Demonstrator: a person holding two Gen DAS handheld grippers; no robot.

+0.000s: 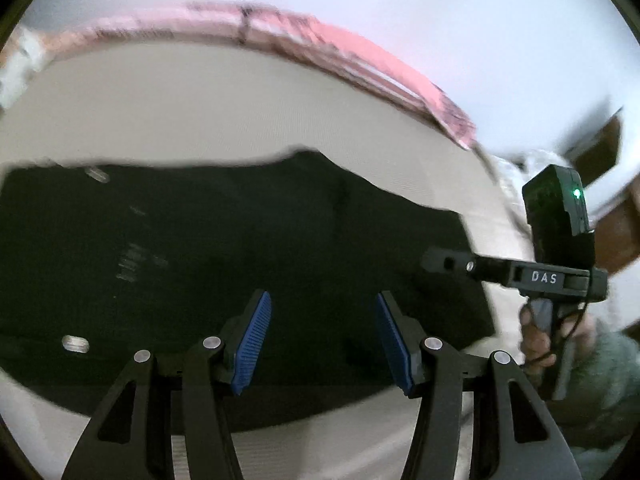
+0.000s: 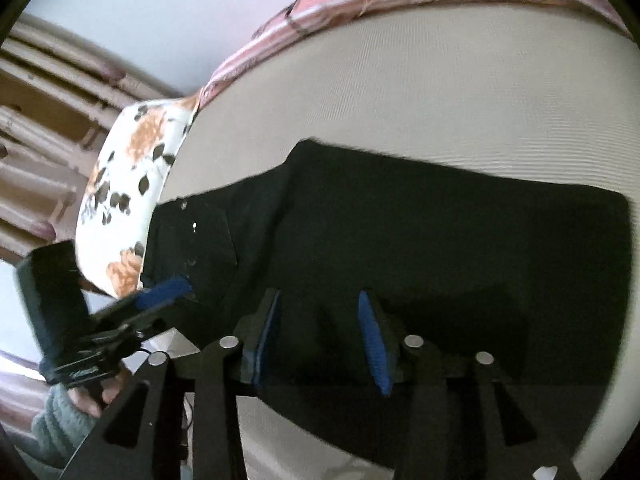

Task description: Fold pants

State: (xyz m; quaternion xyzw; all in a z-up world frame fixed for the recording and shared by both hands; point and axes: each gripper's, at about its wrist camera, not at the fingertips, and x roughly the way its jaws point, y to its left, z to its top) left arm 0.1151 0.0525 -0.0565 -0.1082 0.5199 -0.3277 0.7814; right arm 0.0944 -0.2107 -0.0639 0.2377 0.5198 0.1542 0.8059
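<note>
Pants (image 2: 400, 240) lie flat on the beige bed (image 2: 440, 100), long axis crosswise to both claws; left gripper (image 1: 324, 340) and right gripper (image 2: 320, 340) hang spread above the near edge, pinching nothing. The left sits nearer the waistband end.

Left claw (image 1: 323, 340) hangs open over dark pants (image 1: 240, 248) spread on a beige bed (image 1: 200, 112).

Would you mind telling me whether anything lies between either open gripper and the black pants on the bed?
Nothing visible does. The left gripper and right gripper both hang open directly over the black pants, which lie flat on the beige bed cover. The floral pillow sits off to the side.
</note>
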